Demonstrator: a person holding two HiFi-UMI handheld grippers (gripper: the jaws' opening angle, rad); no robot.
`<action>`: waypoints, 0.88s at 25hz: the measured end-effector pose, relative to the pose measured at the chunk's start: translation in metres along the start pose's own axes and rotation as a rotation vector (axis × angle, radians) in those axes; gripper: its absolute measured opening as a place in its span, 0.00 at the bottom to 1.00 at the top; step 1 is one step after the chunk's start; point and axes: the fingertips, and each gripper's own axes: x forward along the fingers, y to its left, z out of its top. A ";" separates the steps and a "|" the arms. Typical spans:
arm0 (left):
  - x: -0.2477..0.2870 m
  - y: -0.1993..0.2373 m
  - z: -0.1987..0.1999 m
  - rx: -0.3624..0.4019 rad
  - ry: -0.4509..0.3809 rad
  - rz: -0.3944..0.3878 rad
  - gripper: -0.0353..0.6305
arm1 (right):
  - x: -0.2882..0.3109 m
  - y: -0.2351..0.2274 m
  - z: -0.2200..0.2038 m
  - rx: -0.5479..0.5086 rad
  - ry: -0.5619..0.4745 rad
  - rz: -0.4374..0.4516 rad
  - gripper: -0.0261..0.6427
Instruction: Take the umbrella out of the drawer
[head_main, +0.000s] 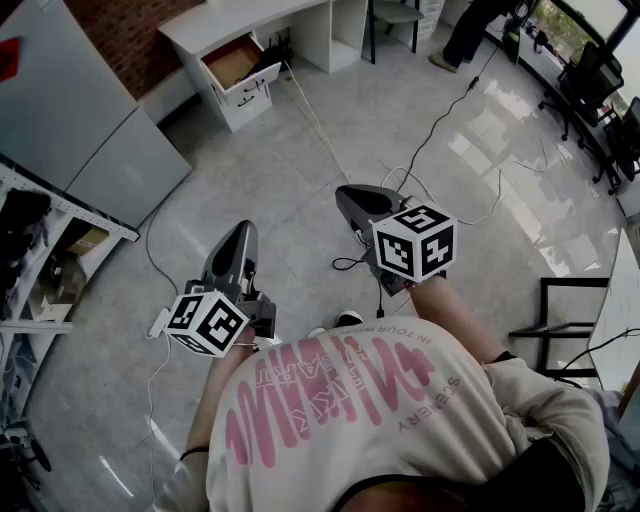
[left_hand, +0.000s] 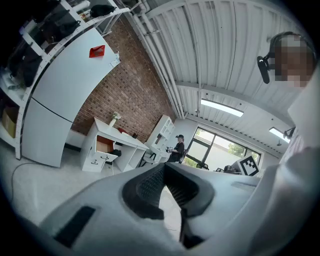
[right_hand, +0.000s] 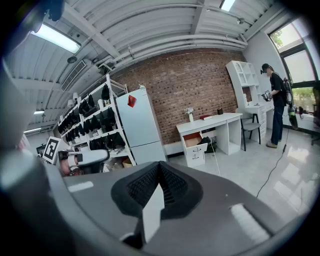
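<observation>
Open drawer (head_main: 252, 83) stands far beyond right gripper (head_main: 348, 197)

white drawer (head_main: 252, 84), red brick wall (right_hand: 185, 85)

Brick wall (head_main: 130, 40), white desk (head_main: 232, 14), glossy grey floor (head_main: 300, 190).

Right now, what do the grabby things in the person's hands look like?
The left tongs and the right tongs are both smooth grey shells with dark ribbed pads inside. Each one carries a white cube printed with black square patterns. The person wears a cream shirt with pink lettering on it.
</observation>
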 end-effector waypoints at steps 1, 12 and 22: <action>-0.001 0.002 0.001 -0.001 0.000 0.000 0.06 | 0.001 0.001 0.000 0.002 0.000 -0.001 0.05; -0.011 0.027 0.021 0.000 -0.004 -0.017 0.06 | 0.025 0.015 0.005 0.018 -0.005 -0.026 0.05; -0.043 0.077 0.013 -0.049 0.003 0.056 0.06 | 0.056 0.037 -0.020 0.137 0.020 -0.012 0.05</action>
